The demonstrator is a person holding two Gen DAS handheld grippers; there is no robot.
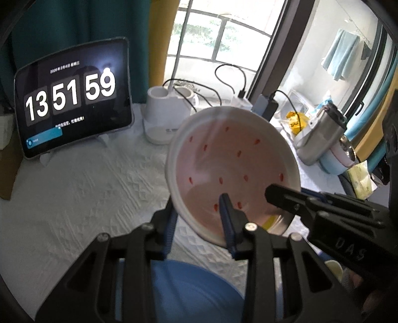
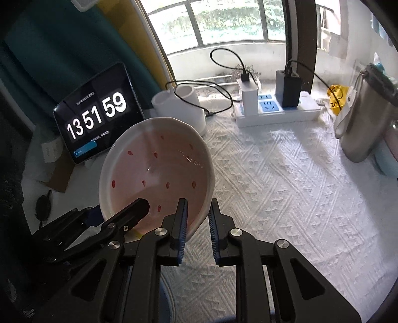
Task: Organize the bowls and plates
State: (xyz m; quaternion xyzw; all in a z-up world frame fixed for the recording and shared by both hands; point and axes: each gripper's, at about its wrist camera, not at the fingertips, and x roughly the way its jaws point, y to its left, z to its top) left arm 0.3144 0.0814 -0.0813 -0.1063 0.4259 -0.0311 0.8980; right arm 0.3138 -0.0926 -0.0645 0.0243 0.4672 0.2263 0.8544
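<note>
A bench draped in a white textured cloth fills both views, with a window behind it and teal and yellow curtains at the left. Propped at the back left stands a tablet showing a large flip clock, and beside it a white two-cup holder with a black cable looping over it. Further right along the back edge lies a white power strip carrying a white charger and a dark adapter, and at the far right a steel flask stands next to a yellow packet. The task's thing, a white bowl with a pink inside dotted with small red marks, is held up off the cloth and tilted so its inside faces the cameras, in front of the tablet and the holder. The left hand-held gripper is clenched on the bowl's near rim, one blue-padded finger inside the bowl and the other outside it. The right hand-held gripper likewise grasps the rim on the bowl's opposite side, one pad inside and one outside the wall. Below the left hand-held gripper a blue rounded object lies on the cloth, too blurred to identify.
</note>
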